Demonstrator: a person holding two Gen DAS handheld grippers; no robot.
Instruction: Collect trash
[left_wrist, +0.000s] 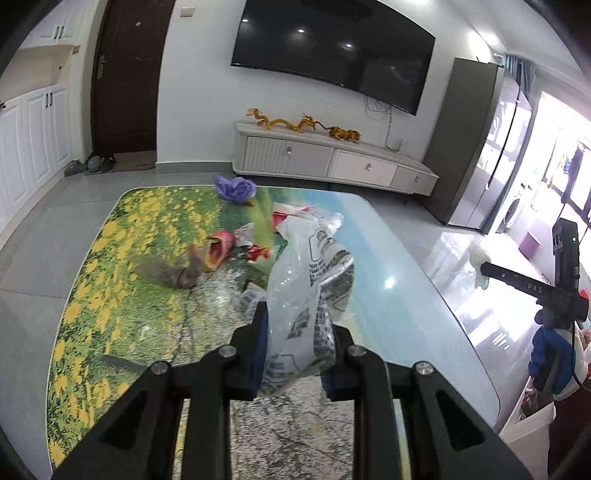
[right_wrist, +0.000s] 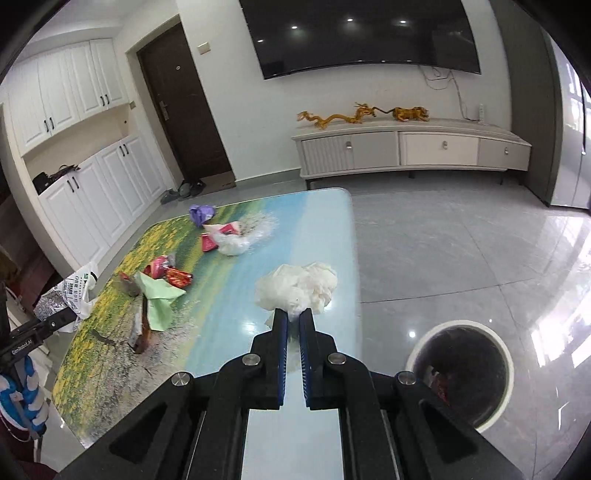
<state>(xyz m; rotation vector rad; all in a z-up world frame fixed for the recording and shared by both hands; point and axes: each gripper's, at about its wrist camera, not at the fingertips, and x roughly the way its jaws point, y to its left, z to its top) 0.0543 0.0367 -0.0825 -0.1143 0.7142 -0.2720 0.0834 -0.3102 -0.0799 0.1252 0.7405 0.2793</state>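
on the table: a glossy printed top (right_wrist: 332, 229) with yellow flowers and a pale blue band carries scattered trash
left gripper (left_wrist: 295, 332): its blue-padded fingers (left_wrist: 260, 343) stand moderately apart, pressed against both sides of a printed plastic bag (left_wrist: 314, 280); the bag bulges up and forward out of the jaws, above the table's near half
left gripper from the other side: seen at the left edge of the right wrist view, the same bag hangs beyond the table's left edge
right gripper (right_wrist: 294, 321): fingers drawn close with only a narrow gap, pinching the lower edge of a crumpled white tissue wad (right_wrist: 297, 291); the wad sits at the fingertips over the table's blue band, near its right edge
contact with table: cannot tell whether the wad touches the top or is lifted
trash bin (right_wrist: 506, 373): round, white-rimmed, dark inside, standing on the floor to the right of the table, just beside the right gripper's fingers in view
remaining trash: a purple crumple (right_wrist: 201, 215) at the far end, a white bag (right_wrist: 232, 245) with red wrappers (right_wrist: 208, 242) near it, a green paper sheet (right_wrist: 159, 299) and a red snack packet (right_wrist: 179, 277) at mid table, a brownish wrapper (left_wrist: 173, 271) beside them
background: a wall tv (left_wrist: 332, 48) hangs above a low white cabinet (left_wrist: 332, 162)
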